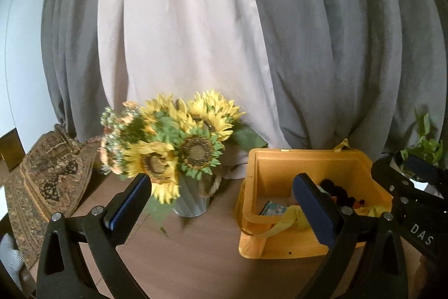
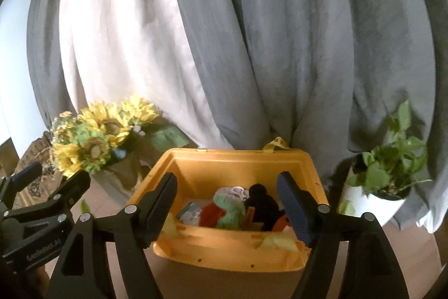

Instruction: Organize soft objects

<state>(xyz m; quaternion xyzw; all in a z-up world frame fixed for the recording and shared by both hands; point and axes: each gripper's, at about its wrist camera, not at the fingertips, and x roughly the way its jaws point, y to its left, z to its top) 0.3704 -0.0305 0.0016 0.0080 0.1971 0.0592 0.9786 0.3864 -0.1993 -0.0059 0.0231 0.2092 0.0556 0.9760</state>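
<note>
Soft toys (image 2: 240, 208) lie in the bin (image 2: 196, 159) beyond parted right fingers (image 2: 291, 201).

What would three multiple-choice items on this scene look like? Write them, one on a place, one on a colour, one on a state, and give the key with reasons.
1. Where does the sunflower vase stand relative to the bin in the left wrist view?
A. to its left
B. inside it
C. to its right

2. What colour is the bin?
A. blue
B. yellow-orange
C. white

3. How does the right gripper stand?
A. shut on the green soft toy
B. shut on the bin's rim
C. open, holding nothing

Key: 1 A, the vase sits on the table left of the bin. 2 B, its walls and rim are yellow-orange in both views. 3 C, the jaws stand apart with nothing between the pads, and the green soft toy lies inside the bin.
</note>
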